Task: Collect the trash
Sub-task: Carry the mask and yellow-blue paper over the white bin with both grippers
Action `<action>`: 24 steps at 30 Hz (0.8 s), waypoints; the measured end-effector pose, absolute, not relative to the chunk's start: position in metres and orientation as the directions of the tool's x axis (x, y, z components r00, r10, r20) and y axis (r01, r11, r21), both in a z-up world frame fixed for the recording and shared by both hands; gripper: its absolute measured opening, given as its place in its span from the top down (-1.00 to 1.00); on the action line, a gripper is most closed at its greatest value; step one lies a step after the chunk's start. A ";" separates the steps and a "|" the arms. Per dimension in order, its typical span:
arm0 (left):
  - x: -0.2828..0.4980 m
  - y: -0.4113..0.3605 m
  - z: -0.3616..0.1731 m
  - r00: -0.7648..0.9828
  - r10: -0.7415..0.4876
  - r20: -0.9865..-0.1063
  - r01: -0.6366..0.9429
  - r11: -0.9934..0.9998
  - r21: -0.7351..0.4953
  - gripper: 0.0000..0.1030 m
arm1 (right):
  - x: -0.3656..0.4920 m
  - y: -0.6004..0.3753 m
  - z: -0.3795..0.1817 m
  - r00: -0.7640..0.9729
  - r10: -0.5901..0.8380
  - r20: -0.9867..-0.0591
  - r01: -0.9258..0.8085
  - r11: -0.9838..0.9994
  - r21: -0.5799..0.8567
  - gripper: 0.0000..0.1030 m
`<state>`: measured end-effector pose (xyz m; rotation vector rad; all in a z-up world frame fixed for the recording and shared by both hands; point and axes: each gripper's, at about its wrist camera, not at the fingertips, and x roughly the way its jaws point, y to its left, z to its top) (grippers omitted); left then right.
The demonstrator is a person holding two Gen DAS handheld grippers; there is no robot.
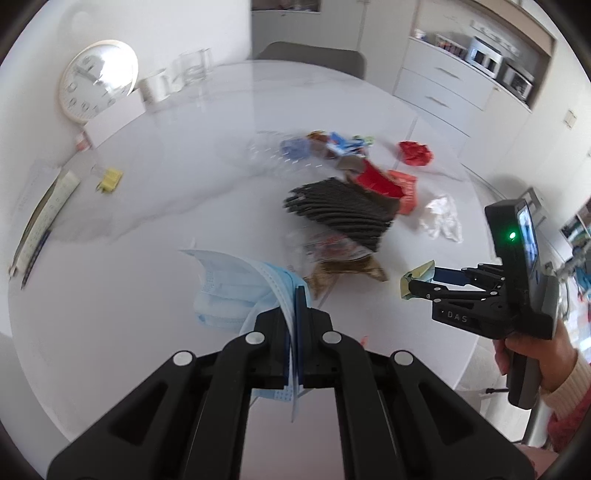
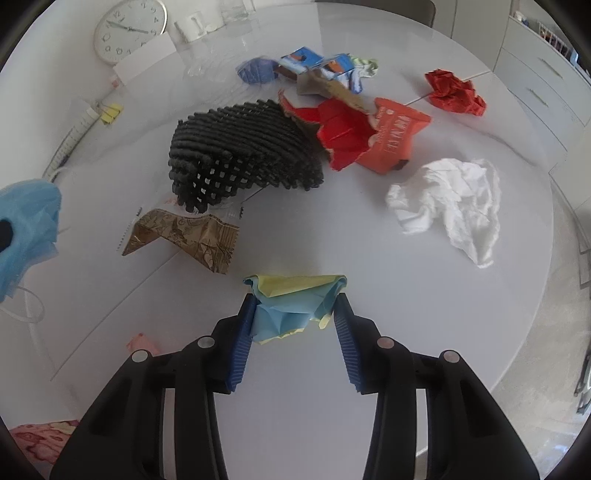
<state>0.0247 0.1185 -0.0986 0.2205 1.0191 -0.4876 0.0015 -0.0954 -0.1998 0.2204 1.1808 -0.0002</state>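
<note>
Between the pressed-together blue pads of the left gripper [image 1: 294,306] hangs a pale blue face mask [image 1: 229,291], pinched by its edge and lifted off the white table [image 1: 147,192]. To the right, the right gripper [image 2: 295,310] points down at a crumpled yellow and blue paper [image 2: 291,299]; both pads touch its sides, squeezing it against the tabletop. A hand [image 1: 532,354] holds that gripper's grip. Just beyond lie a brown wrapper [image 2: 181,236] and a black mesh piece [image 2: 240,147], with red packaging [image 2: 362,133] at its far right. White crumpled tissue [image 2: 450,203] sits to the right, and a red paper ball [image 2: 456,92] farther off. At the far left a wall clock [image 2: 129,31] leans.
</note>
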 end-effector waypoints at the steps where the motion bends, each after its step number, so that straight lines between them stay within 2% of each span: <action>1: 0.022 0.113 -0.096 0.428 -0.296 -0.854 0.503 0.863 -0.047 0.96 | -0.004 -0.101 -0.194 0.391 0.116 -0.913 0.125 0.976 0.178 0.16; 8: -0.012 0.024 -0.073 0.361 -0.439 -0.823 0.663 0.741 -0.105 0.96 | -0.057 -0.190 -0.143 0.463 0.013 -0.886 0.238 0.961 0.139 0.16; 14: -0.059 -0.100 -0.070 0.230 -0.538 -0.811 0.781 0.599 -0.176 0.96 | -0.112 -0.299 -0.130 0.447 -0.093 -0.890 0.315 0.947 0.060 0.15; 19: -0.096 -0.195 -0.089 0.156 -0.538 -0.828 0.818 0.540 -0.197 0.96 | -0.140 -0.374 -0.131 0.457 -0.069 -0.887 0.276 0.959 0.068 0.15; 24: -0.101 -0.266 -0.131 0.115 -0.505 -0.855 0.760 0.600 -0.252 0.96 | -0.150 -0.421 -0.139 0.459 -0.031 -0.888 0.215 0.974 0.077 0.14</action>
